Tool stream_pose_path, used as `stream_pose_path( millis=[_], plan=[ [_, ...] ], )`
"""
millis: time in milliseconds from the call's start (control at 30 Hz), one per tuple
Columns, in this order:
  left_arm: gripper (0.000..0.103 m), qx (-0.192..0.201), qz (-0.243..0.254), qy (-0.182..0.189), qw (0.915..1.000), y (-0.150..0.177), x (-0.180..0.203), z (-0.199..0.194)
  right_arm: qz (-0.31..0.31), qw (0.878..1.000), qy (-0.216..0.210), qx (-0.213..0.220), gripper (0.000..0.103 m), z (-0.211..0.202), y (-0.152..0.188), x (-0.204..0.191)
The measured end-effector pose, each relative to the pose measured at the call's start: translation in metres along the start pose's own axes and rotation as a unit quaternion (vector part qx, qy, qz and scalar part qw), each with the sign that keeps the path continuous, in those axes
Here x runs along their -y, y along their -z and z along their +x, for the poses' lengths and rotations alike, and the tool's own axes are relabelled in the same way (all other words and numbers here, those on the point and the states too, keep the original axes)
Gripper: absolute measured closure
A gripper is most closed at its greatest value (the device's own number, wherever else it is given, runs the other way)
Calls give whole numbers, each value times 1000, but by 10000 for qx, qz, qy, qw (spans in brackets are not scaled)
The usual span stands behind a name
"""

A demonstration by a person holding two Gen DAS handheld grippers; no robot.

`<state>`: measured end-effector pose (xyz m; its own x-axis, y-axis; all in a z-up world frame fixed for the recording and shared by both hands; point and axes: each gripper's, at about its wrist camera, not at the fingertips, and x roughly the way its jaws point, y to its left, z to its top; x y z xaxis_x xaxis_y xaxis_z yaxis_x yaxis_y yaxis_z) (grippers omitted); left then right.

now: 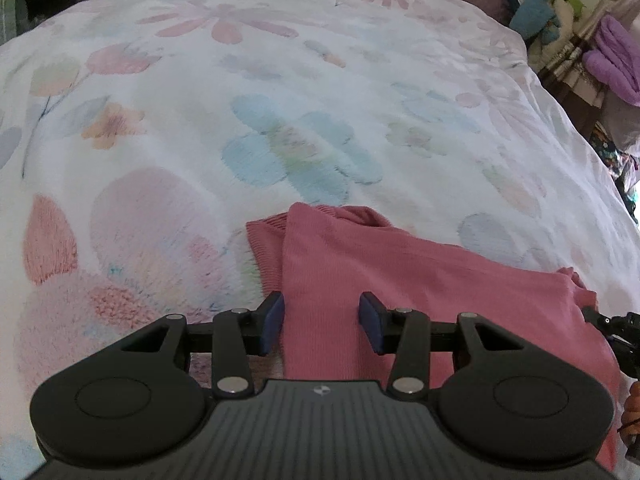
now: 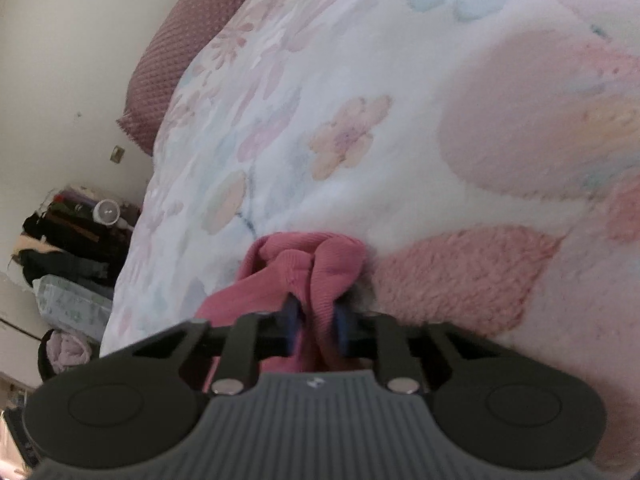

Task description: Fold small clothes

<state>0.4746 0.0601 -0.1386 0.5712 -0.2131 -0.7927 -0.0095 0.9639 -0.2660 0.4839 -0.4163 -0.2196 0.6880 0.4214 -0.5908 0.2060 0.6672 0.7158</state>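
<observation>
A small pink knit garment (image 1: pixel 384 264) lies on a floral fleece bedspread (image 1: pixel 280 112). My left gripper (image 1: pixel 322 322) is open, its blue pads on either side of a flat strip of the pink fabric, which passes between them. In the right wrist view my right gripper (image 2: pixel 316 322) is shut on a bunched end of the same pink garment (image 2: pixel 308 268), with ribbed folds bulging past the fingertips. Part of the right gripper shows at the far right edge of the left wrist view (image 1: pixel 620 332).
The bedspread (image 2: pixel 360 120) covers the whole bed. A mauve pillow (image 2: pixel 192 48) lies at the head. Piles of clothes and bags stand beside the bed (image 2: pixel 68 248). Purple and blue fabrics are stacked past the bed's far right corner (image 1: pixel 608 56).
</observation>
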Motion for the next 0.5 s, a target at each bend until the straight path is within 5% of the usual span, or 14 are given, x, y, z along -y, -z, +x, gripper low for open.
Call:
stream_pose_path(
  millis=[233, 500],
  plan=[
    [52, 177, -85, 96, 9998, 0, -8, -19, -868, 9952, 285, 343, 97, -22, 1, -60],
    [52, 391, 55, 106, 9992, 2, -21, -52, -1729, 9842, 308, 245, 97, -20, 21, -187]
  ],
)
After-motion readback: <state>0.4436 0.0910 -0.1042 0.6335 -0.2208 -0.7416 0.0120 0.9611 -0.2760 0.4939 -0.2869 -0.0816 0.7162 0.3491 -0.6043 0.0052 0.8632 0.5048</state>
